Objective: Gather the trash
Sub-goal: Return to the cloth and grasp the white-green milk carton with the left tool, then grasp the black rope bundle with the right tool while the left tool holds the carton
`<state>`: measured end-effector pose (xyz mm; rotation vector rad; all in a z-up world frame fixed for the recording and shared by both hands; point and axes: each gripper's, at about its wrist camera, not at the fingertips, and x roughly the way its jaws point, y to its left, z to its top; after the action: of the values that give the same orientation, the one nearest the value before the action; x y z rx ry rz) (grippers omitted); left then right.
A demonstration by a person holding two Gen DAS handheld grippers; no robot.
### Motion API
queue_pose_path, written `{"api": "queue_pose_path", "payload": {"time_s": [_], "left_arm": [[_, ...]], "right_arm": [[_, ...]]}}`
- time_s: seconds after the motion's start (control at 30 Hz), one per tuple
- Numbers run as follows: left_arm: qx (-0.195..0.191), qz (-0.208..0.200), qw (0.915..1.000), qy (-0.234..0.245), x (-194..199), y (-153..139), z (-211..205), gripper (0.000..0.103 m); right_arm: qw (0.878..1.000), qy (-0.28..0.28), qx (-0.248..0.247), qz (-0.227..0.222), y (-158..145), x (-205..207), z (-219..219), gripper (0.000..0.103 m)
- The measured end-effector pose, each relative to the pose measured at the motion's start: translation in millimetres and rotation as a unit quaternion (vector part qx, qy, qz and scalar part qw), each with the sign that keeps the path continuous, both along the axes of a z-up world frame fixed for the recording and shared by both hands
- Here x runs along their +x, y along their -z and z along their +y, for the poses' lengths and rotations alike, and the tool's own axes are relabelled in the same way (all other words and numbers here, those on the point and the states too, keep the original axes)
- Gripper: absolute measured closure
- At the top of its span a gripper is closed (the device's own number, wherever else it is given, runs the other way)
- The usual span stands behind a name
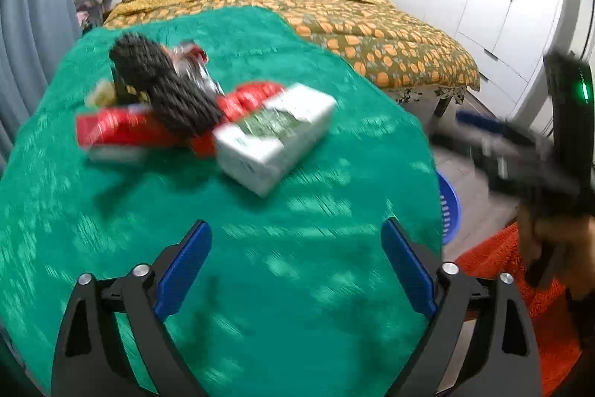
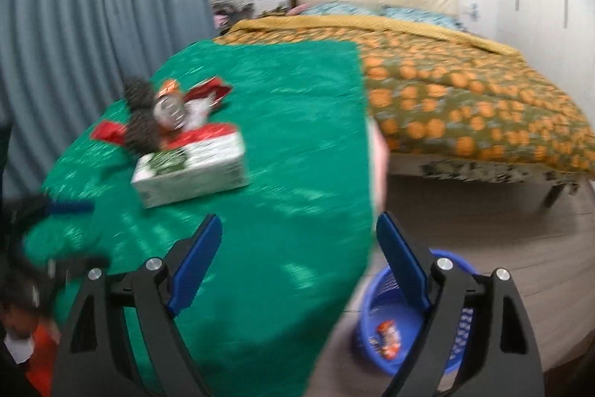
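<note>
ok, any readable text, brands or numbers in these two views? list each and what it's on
None readable; both views are motion-blurred.
White and green carton: print too blurred to read.
Red packet: no legible lettering.
Crushed can: label unreadable.
Orange wrapper in the blue basket: too small and blurred.

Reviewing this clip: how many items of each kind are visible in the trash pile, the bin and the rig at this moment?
White carton: 1
Red wrappers: 2, the one left of the carton and the one farther back; blur may hide more
Crushed can: 1
Dark textured object: 1
Wrapper in blue basket: 1
Basket: 1
Open grippers: 2, left gripper, right gripper
Total: 9
</note>
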<state>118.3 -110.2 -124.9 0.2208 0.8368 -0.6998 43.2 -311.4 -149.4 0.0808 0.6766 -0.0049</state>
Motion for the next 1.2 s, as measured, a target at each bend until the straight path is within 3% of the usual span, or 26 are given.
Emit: {"api": "queue_pose_path", "payload": {"time_s": [0.13,0.3,0.43,0.5,0.57,0.63,0.83,0.9,1.0,1.03,1.2], "left_arm": [[0.02,-0.026,0.9987,0.039,27,-6,-19,0.009],[0.061,-0.03,0.9964,0.051,53,10,-44,0.009],[0.056,0.013,0.996,0.068,61,21,-51,0.014],[0.032,0.054,0.9917,0.112,53,19,-50,0.017],[0.025,0.056,0.9887,0.137,44,14,-51,0.016],[0.033,0.036,0.9914,0.122,41,10,-54,0.015],[0.054,0.042,0.9959,0.059,73,12,-89,0.014],[0.078,0.048,0.9941,0.058,80,17,-107,0.021],[0.118,0.049,0.9902,0.055,86,25,-123,0.043],[0.129,0.046,0.9893,0.05,87,27,-124,0.055],[0.074,0.046,0.9961,0.012,66,11,-94,0.056]], "right_arm": [[1.0,-0.008,-0.003,0.009,8,4,6,0.02],[1.0,0.002,-0.005,0.006,12,-5,-1,0.02],[1.0,0.009,-0.006,0.004,12,-13,-11,0.02],[1.0,0.014,-0.002,0.001,11,-17,-18,0.02],[1.0,0.016,0.005,-0.002,9,-21,-24,0.02],[1.0,0.017,0.007,-0.002,9,-21,-27,0.02],[1.0,0.016,0.005,0.001,9,-19,-27,0.02],[1.0,0.015,0.003,0.0,9,-20,-26,0.02],[1.0,0.016,0.003,0.002,9,-20,-25,0.02],[1.0,0.017,0.002,0.002,9,-20,-25,0.02],[1.0,0.02,0.001,0.002,8,-23,-26,0.02]]}}
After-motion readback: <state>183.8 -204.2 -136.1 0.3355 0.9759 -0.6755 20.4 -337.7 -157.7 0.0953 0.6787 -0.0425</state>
